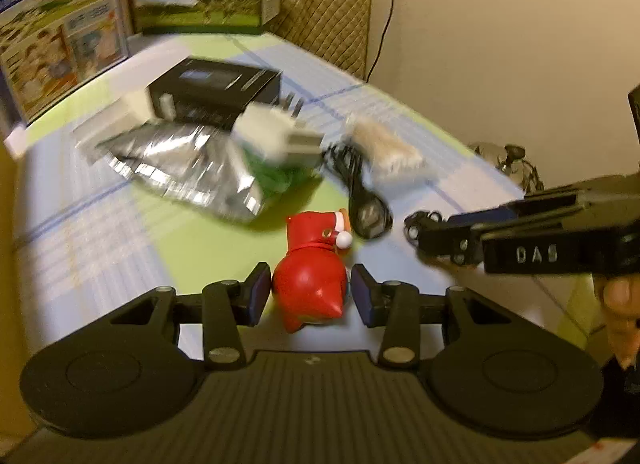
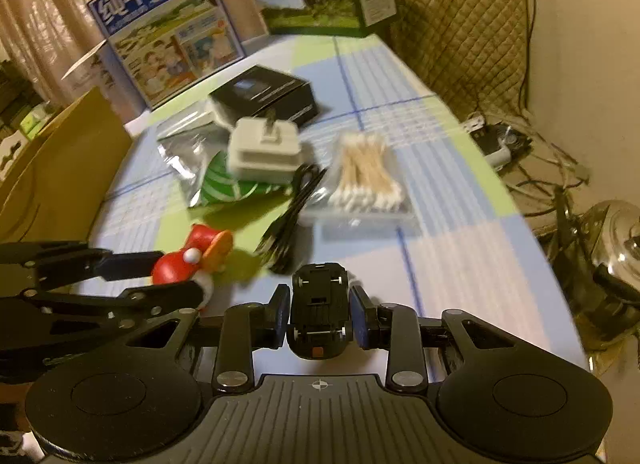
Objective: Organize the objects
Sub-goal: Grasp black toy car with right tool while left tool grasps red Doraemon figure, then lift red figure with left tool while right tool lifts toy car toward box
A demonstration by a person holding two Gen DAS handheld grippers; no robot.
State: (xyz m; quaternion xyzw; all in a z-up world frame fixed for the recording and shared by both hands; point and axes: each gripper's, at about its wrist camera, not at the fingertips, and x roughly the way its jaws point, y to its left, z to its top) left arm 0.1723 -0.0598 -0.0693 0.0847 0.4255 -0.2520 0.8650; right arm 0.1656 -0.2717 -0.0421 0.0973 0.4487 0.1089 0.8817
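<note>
Step in hand: pick-up phase, judged; both grippers loaded, nothing yet delivered to a container
Left gripper (image 1: 308,290): closed narrowly on the red figurine (image 1: 310,284); pads at both flanks of the body; figurine apparently held just above the desk (image 1: 100,232), contact with the surface not determinable
Right gripper (image 2: 319,314): clamped on the black toy car (image 2: 319,316); underside and wheels facing the camera; car carried clear of the desk
Relative position: grippers side by side, near each other at the near edge of the desk
Remaining items: silver foil bag (image 2: 180,156), white charger (image 2: 264,150), black cable (image 2: 294,212), cotton swab packet (image 2: 366,176), black box (image 2: 264,98); clustered mid-desk, charger resting on the bag
Likely destination: cardboard box (image 2: 60,168) at the left of the desk; judged only, interior not visible
Next move: lift both loads higher; carry over the cluster without snagging the cable; release only above the chosen container
Risk: rounded figurine body prone to rotating between the pads; firm grip required
</note>
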